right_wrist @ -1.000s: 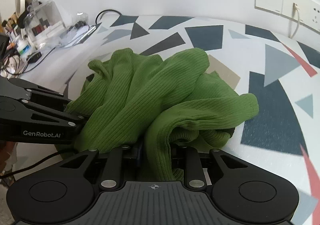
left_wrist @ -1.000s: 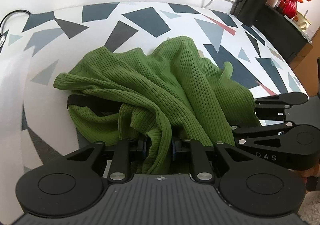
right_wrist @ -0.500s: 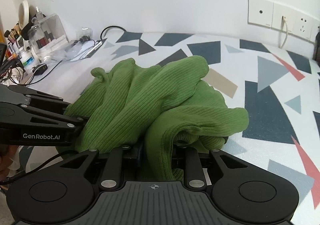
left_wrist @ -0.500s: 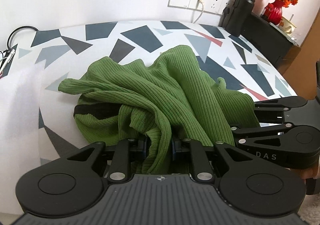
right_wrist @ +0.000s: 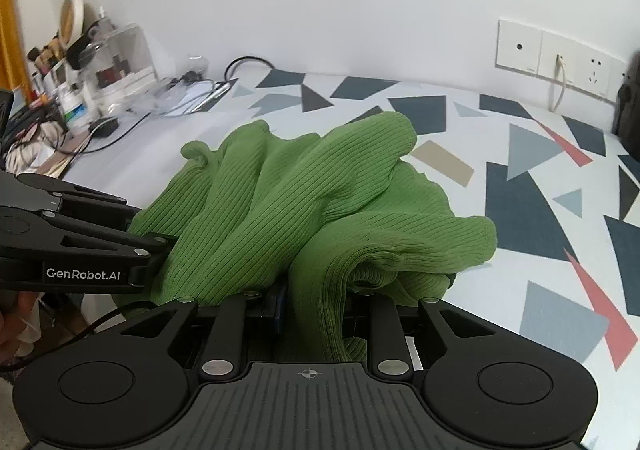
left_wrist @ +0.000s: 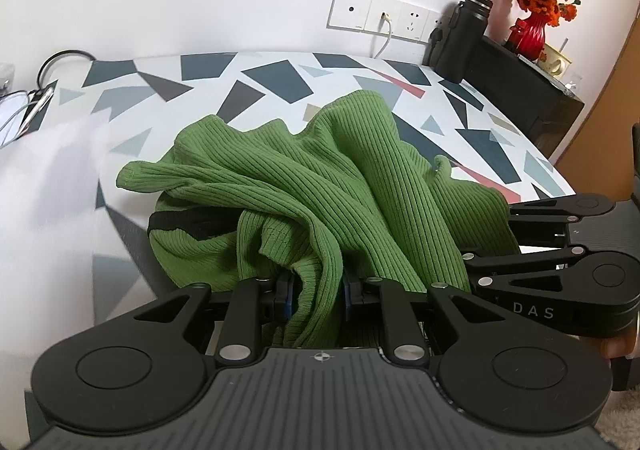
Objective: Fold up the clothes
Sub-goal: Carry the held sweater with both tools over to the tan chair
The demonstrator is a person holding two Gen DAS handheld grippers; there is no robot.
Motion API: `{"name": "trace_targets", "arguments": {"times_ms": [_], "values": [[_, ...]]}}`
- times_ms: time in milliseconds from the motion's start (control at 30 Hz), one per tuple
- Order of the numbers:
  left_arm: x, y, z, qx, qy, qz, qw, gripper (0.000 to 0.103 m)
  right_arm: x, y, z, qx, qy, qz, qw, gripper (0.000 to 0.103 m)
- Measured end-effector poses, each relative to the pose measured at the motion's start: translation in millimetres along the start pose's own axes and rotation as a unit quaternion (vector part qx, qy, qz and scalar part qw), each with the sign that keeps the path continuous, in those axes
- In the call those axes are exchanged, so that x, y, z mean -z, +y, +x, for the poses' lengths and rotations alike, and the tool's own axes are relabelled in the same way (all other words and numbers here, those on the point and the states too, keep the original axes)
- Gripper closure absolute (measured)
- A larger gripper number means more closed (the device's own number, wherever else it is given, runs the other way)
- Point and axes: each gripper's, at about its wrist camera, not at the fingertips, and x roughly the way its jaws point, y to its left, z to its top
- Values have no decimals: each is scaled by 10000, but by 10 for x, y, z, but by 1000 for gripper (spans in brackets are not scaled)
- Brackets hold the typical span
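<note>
Both tools have drawn back and up, hauling the green ribbed sweater (left_wrist: 304, 185) along the patterned worktop (left_wrist: 276, 81). Left tool (left_wrist: 316, 296) and right tool (right_wrist: 314, 304) each clench a bunched fold; soft, light, stretchy knit, best gripped at hems.

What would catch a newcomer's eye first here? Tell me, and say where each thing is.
First, the crumpled green ribbed knit garment, heaped in the middle of the white tabletop with grey and red geometric shapes. Next, the black left gripper and black right gripper, each clamped on a bunch of that fabric at its near edge. Last, the red vase of orange flowers on the dark cabinet at the far right.
</note>
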Motion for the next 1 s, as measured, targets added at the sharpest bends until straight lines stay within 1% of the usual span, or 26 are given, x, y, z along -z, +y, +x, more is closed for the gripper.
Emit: {"name": "trace_targets", "arguments": {"times_ms": [167, 367, 500, 600, 733, 833, 900, 1000], "values": [[135, -62, -148, -40, -78, -83, 9999, 84, 94, 109, -147, -47, 9, -104, 9999, 82], [243, -128, -284, -194, -148, -339, 9991, 84, 107, 198, -263, -184, 50, -365, 9992, 82], [266, -167, -333, -400, -230, -545, 9974, 84, 66, 187, -280, -388, 60, -529, 9978, 82], [289, -198, -370, -615, -320, -750, 9948, 84, 5, 140, -243, -632, 81, -653, 9958, 82], [347, -230, -452, -958, -372, -1155, 9880, 84, -107, 101, -188, -1062, 166, -1005, 9891, 82], [410, -264, -531, -1276, -408, -1460, 9802, 84, -168, 112, -148, -1408, 242, -1331, 9808, 82], [470, -275, -596, -1510, -465, -1705, 9726, 84, -221, 115, -99, -1717, 341, -1430, 9741, 82], [589, -273, -718, -1858, -521, -2104, 9584, 84, -276, 211, -38, -2126, 436, -1712, 9610, 82]]}}
